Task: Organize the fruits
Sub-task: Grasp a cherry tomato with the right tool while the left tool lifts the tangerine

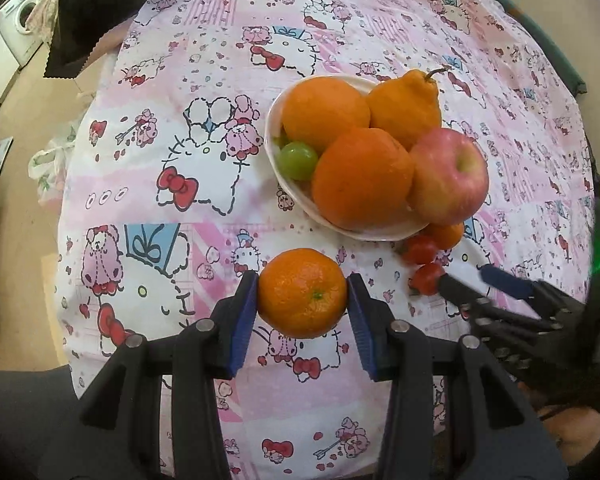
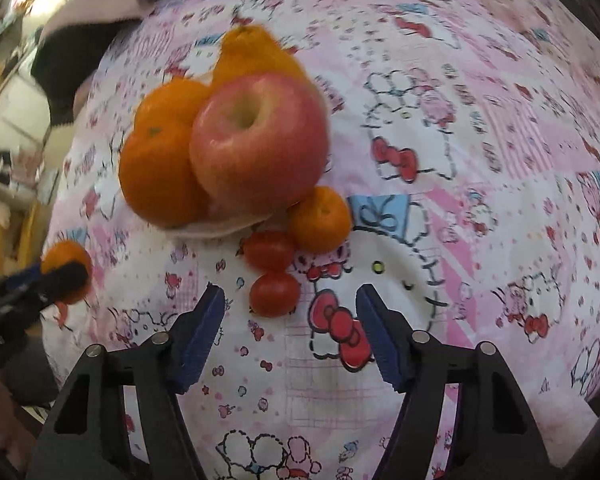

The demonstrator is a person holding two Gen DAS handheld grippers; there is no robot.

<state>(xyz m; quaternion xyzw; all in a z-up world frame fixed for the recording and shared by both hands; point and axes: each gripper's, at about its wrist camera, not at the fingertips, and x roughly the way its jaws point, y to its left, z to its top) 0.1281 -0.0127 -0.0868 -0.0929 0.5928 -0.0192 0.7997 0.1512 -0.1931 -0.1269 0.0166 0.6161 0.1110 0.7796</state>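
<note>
My left gripper [image 1: 302, 280] is shut on a mandarin [image 1: 302, 300], held a little above the cloth in front of a white bowl [image 1: 272, 140]. Piled in the bowl are two oranges [image 1: 362, 178], a pear-shaped citrus [image 1: 406, 108], a red apple [image 1: 448, 176] and a green grape [image 1: 298, 160]. In the right wrist view my right gripper [image 2: 290, 290] points down with its jaws apart. A cherry tomato [image 2: 275, 294] lies on the cloth between the fingertips, untouched. Beyond it are a second tomato [image 2: 270, 250] and a small mandarin [image 2: 320, 218] against the bowl [image 2: 212, 230].
A pink cartoon-cat tablecloth [image 1: 160, 200] covers the table, whose left edge drops to the floor. A black cloth [image 1: 100, 20] lies at the back left corner. A washing machine [image 1: 20, 20] and a plastic bag [image 1: 48, 168] are off the table at left.
</note>
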